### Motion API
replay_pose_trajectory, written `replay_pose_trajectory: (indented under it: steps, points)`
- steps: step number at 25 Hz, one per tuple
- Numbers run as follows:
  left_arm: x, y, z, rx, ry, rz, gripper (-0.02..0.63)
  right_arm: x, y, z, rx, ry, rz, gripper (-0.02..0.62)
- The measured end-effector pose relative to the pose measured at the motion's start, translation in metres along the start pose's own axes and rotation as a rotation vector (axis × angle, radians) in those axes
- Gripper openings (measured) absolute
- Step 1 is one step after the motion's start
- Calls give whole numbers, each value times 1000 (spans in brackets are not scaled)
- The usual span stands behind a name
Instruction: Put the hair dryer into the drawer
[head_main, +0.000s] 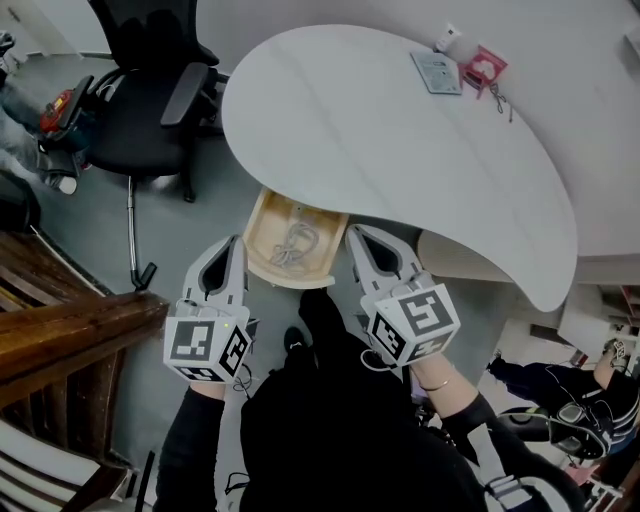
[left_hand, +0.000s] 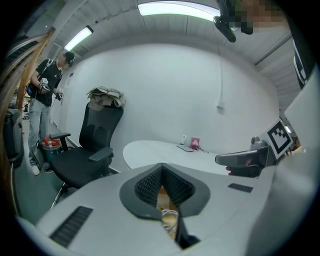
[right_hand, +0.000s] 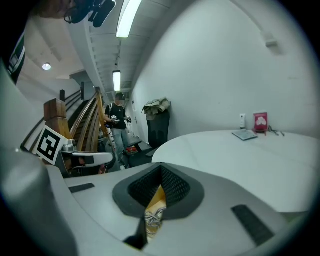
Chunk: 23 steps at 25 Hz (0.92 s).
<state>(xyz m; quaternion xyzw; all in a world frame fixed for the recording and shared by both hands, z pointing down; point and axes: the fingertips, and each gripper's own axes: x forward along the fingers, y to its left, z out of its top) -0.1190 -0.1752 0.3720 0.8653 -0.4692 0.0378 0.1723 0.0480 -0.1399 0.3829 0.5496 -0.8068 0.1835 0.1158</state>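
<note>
A light wooden drawer (head_main: 256, 232) stands pulled out from under the white table (head_main: 400, 140). Inside it lies a pale coiled cord (head_main: 293, 243); I cannot make out the hair dryer's body. My left gripper (head_main: 238, 244) hovers just left of the drawer's front. The right gripper (head_main: 352, 234) hangs just right of it. Both are shut with nothing between the jaws. In the left gripper view the left gripper's (left_hand: 161, 169) pads meet, and the cord (left_hand: 169, 218) shows through the slit below. The right gripper's (right_hand: 161, 171) closed pads frame the same cord (right_hand: 153, 216).
A black office chair (head_main: 150, 110) stands left of the table. A grey pad (head_main: 436, 72) and a pink box (head_main: 483, 68) lie at the table's far edge. Wooden stair rails (head_main: 70, 330) run at left. One person (left_hand: 45, 90) stands beyond the chair; another (head_main: 570, 395) is at lower right.
</note>
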Motion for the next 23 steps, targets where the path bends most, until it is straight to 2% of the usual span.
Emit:
replay_pose_trajectory:
  steps: [8,17,23]
  points:
    - [-20,-6,29,23,-68,0,9,-24,13,23,-51,-85,10,5]
    - [-45,-13,52,42,-131,-15,9,-49,26,51,-38,-182,19,5]
    - [-63,-17,67,59,-185,-3,9,-63,27,58,-46,-208,0,5]
